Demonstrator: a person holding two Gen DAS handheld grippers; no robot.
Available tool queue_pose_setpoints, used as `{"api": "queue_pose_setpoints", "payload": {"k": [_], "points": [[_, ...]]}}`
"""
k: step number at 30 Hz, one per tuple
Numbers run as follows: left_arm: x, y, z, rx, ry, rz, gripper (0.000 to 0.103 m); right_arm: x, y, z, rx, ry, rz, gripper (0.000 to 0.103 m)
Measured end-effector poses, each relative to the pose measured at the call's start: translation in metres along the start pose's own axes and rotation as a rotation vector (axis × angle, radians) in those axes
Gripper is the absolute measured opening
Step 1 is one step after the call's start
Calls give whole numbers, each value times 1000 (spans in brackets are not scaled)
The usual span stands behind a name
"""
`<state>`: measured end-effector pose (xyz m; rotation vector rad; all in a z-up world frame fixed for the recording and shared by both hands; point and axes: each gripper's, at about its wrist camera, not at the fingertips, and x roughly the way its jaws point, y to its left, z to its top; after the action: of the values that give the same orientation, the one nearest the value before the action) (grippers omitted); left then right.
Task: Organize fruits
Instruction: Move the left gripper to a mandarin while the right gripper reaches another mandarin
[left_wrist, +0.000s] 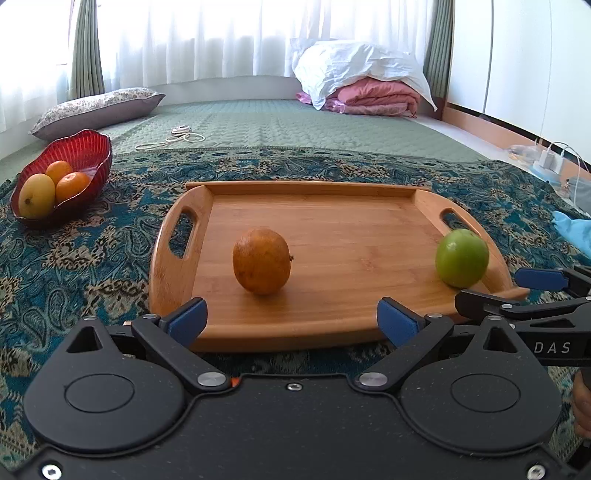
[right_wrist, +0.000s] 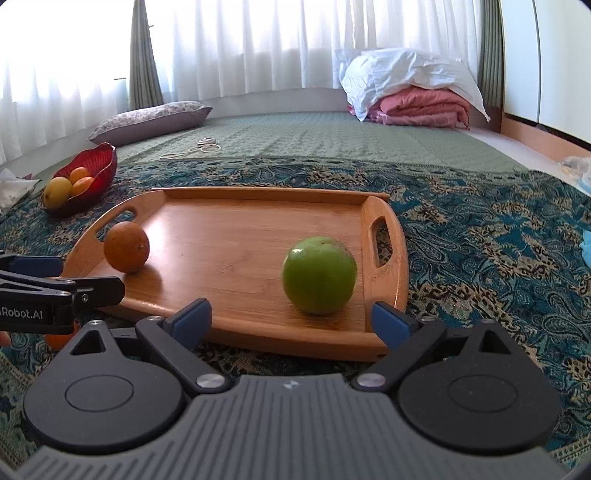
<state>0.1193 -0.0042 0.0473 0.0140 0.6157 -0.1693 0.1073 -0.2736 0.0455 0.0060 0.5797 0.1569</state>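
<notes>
While both claws gape (empty), the orange (left_wrist: 261, 261) lies ahead of the left claw (left_wrist: 291, 321).

In the left wrist view the right gripper (left_wrist: 517, 291) is cut off by the right edge. The green apple (left_wrist: 461, 257) hides part of the tray's (left_wrist: 332, 325) handle. The bowl's (left_wrist: 94, 147) fruits overlap, partly hidden.

Orange (left_wrist: 261, 260) and apple (left_wrist: 461, 257) on tray (left_wrist: 332, 206); bowl (left_wrist: 92, 147) far left, holding fruit.

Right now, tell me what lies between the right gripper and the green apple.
Only bare tray wood separates the right gripper from the green apple, per the right wrist view.
</notes>
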Motion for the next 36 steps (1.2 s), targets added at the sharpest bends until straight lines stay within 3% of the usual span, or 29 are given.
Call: {"api": "queue_pose_setpoints", "payload": {"k": [12, 23, 29, 36], "points": [[-24, 4, -30, 0, -23, 21, 100, -21, 8, -25, -49, -49, -3, 103], [-37, 7, -55, 3, -52, 35, 102, -24, 14, -45, -76, -67, -60, 103], [-36, 8, -62, 2, -40, 46, 102, -28, 23, -52, -134, -88, -83, 103], [-38, 9, -68, -7, -41, 41, 101, -36, 24, -58, -117, -111, -75, 101]]}}
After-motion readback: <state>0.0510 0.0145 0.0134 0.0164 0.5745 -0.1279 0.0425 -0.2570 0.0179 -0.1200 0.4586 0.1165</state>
